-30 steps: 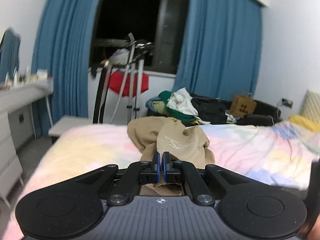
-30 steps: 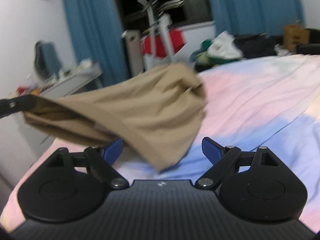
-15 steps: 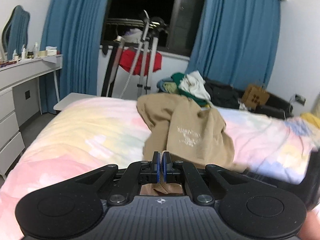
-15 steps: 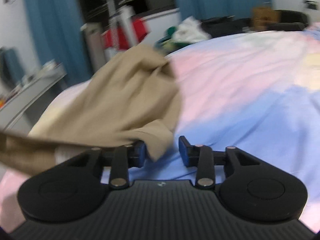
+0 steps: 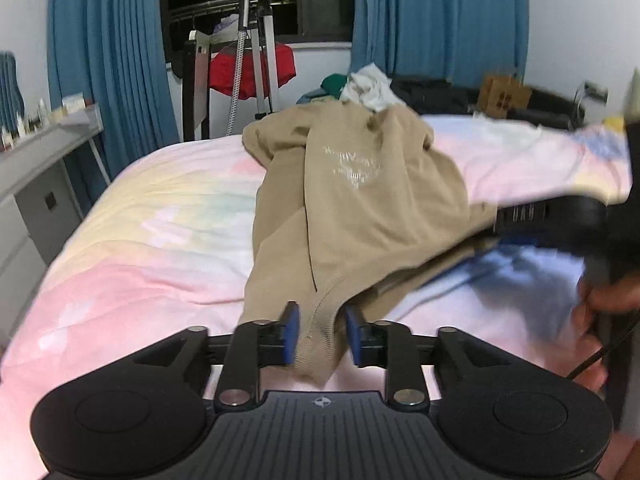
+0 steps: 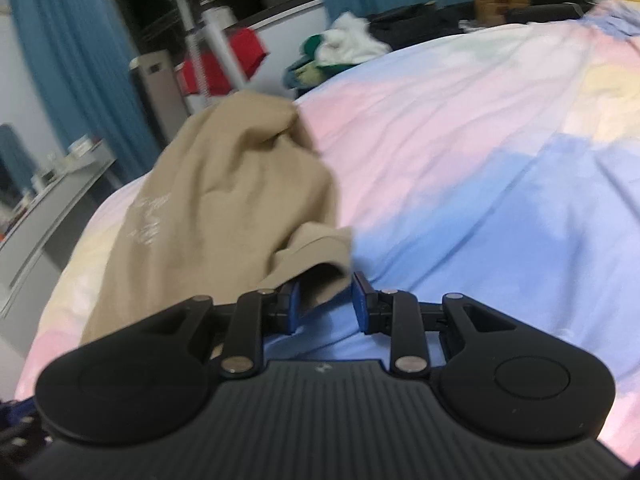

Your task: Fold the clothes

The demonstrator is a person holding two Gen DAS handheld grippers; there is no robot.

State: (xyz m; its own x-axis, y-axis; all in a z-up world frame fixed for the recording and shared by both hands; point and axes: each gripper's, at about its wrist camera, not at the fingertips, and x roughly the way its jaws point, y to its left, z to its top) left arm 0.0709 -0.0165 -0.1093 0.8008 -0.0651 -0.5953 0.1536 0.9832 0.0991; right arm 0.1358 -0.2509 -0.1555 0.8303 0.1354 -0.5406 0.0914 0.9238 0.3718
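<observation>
**Tan shirt down on the bed, both sets of fingers apart**

My view: pastel bed (image 5: 152, 240), blue curtains (image 5: 108, 60) behind, laundry pile (image 5: 368, 88) past the tan shirt (image 5: 360, 200) lying crumpled mid-bed. Left gripper (image 5: 318, 334) fingers apart around the ribbed hem; right gripper (image 6: 325, 306) low, fingers apart, cloth edge between.

The top (image 5: 352, 208) is tan with a small white print on it. The bed cover (image 5: 160, 216) has soft patches of pink, yellow, pale green and blue. The curtains (image 5: 108, 60) are blue. A red cloth (image 5: 250, 70) hangs by the window. The gripper pads (image 5: 289, 334) look blue, maybe dark blue.
</observation>
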